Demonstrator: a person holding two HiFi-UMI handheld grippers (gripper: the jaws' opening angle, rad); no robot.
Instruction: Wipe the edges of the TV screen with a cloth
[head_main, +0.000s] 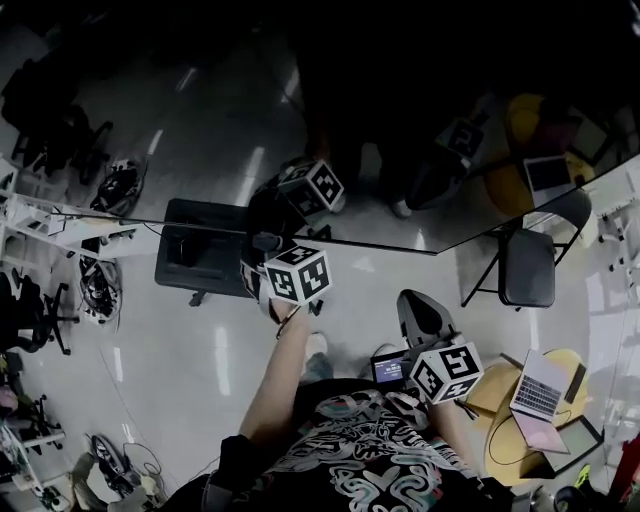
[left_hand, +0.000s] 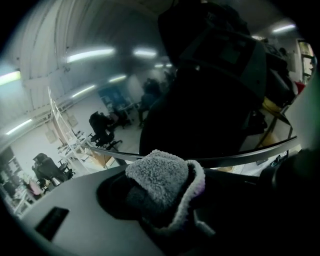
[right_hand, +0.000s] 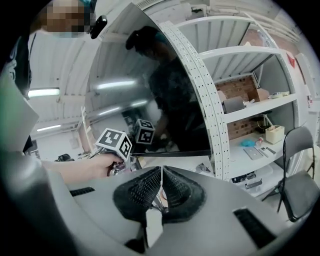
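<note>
The left tool (left_hand: 165, 200) is clamped on a grey fleecy cloth (left_hand: 156, 176), which bulges up out of the dark pads. The cloth sits right at the lower edge of the TV screen (head_main: 200, 120), about midway along that edge. Whether the fleece actually touches the glass cannot be told. In the head view, the left tool's marker cube (head_main: 297, 275) lies just below that edge. Its mirror image shows in the dark glass just above.

The right tool (right_hand: 161, 187) is held well back from the TV screen, below it and toward its right end. Its jaws are pressed together with nothing between them. Its view looks up at the glossy screen, where the person's dark reflection shows.

A white shelf rack (right_hand: 250, 107) stands just right of the TV screen. A folding chair (head_main: 528, 262) stands below the screen's right end. Further below that end, an open laptop (head_main: 540, 385) rests on a small yellow counter (head_main: 500, 395).
</note>
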